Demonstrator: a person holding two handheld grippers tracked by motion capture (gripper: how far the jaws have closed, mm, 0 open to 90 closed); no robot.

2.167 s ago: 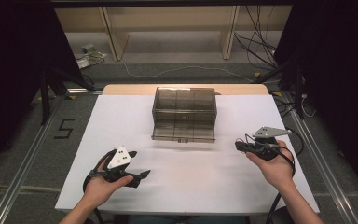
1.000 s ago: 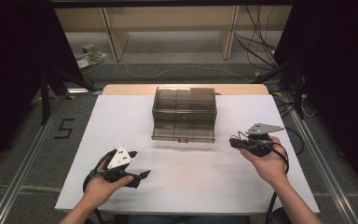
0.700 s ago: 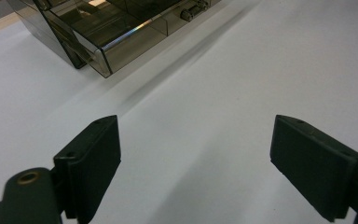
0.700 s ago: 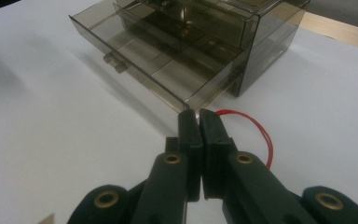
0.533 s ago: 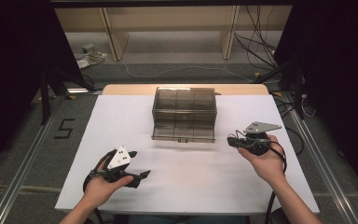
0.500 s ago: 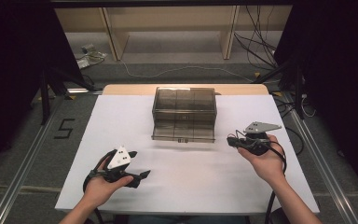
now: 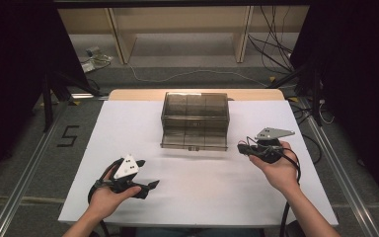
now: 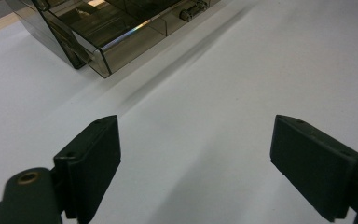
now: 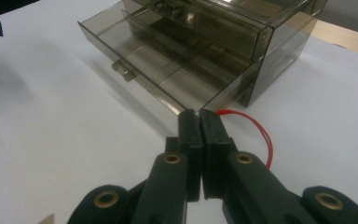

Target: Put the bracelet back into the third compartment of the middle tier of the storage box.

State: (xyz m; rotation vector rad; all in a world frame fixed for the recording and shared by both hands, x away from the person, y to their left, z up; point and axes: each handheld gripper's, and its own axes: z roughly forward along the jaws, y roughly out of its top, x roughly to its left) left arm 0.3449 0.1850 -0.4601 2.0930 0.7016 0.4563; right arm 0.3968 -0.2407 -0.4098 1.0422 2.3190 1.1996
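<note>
A smoky clear drawer box (image 7: pixel 195 106) stands mid-table with its bottom drawer (image 7: pixel 193 139) pulled out. My right gripper (image 7: pixel 240 147) hovers just right of that drawer's front corner. In the right gripper view its jaws (image 9: pixel 199 114) are shut, the tips close to the drawer's corner (image 9: pixel 186 105), and a thin red loop (image 9: pixel 265 135), like a rubber band, comes out from between the tips. My left gripper (image 7: pixel 154 184) rests near the front left of the table, open with nothing between its pads (image 8: pixel 93 154). The box's corner (image 8: pixel 98 51) lies ahead of it.
White paper (image 7: pixel 128 128) covers the table, with bare room all round the box. The open drawer has a small handle (image 9: pixel 123 69) and dividers inside. Cables (image 7: pixel 296 168) trail from the right gripper. Metal rails (image 7: pixel 29 163) run beside the table.
My right gripper has moved left, from the table's right side to the open drawer's right front corner. The left hand and gripper have stayed put.
</note>
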